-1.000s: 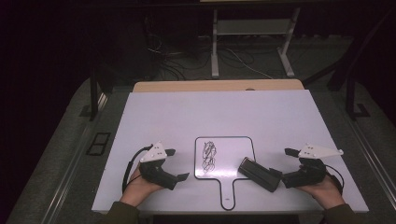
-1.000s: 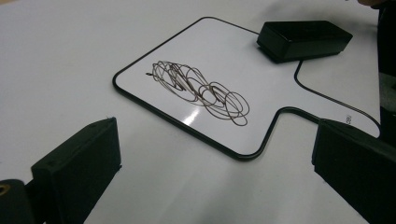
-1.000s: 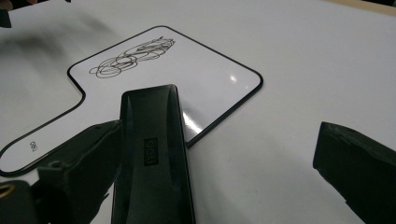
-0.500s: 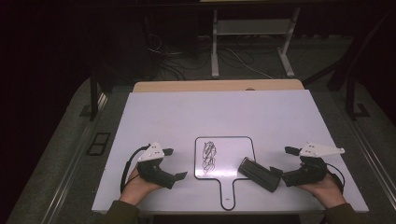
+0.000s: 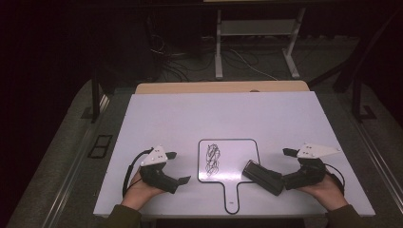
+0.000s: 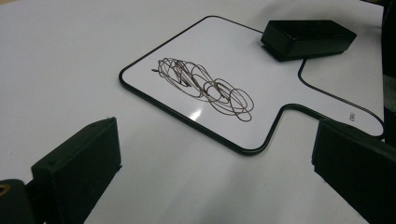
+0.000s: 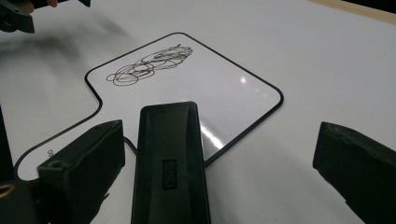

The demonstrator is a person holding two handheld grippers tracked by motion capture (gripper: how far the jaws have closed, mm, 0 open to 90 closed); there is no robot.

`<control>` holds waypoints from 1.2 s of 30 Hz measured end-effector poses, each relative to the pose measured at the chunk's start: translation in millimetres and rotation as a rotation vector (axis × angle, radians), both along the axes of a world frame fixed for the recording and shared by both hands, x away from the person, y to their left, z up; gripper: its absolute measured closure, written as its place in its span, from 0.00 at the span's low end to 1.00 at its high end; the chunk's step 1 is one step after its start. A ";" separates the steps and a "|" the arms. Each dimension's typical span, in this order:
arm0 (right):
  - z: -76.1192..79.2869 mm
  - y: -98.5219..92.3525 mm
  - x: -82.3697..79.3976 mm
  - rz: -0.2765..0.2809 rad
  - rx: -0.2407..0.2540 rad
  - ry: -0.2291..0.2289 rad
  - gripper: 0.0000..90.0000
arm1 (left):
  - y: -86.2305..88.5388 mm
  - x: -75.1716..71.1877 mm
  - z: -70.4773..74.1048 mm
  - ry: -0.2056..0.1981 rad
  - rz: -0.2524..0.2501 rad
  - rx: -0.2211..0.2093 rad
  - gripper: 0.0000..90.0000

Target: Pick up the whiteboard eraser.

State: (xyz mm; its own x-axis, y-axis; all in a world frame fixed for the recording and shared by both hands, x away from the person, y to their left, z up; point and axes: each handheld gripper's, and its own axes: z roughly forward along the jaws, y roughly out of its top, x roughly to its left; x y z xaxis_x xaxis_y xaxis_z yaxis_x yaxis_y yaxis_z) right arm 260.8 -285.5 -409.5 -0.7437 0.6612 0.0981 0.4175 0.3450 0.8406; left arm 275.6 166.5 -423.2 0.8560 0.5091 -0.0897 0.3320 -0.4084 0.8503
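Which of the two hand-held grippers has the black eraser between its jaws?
The right hand-held gripper: the black eraser lies between its open jaws. The left hand-held gripper has only bare table between its jaws.

White worktop [image 5: 190, 118]; wooden table edge [image 5: 223, 87] behind it; metal stand legs [image 5: 218, 52] and loose cables [image 5: 247, 64] on the floor.

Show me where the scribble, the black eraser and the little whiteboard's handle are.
scribble [image 6: 205, 88], left gripper view, middle of the loops.
black eraser [image 7: 169, 163], right gripper view, its top face.
whiteboard handle [image 5: 231, 194], high view, middle of the handle.
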 end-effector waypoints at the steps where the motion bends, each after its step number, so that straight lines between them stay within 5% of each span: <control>1: 0.1 1.9 0.6 0.003 0.001 0.005 0.01 | 0.1 -0.2 0.1 0.002 0.004 0.000 0.00; 15: 0.1 22.7 10.5 0.055 0.005 0.024 0.01 | -2.5 0.1 -1.6 0.012 -0.006 0.002 0.00; 36: -9.9 36.8 6.8 0.111 -0.136 0.085 0.01 | -1.8 -0.1 -2.3 0.012 -0.015 0.011 0.01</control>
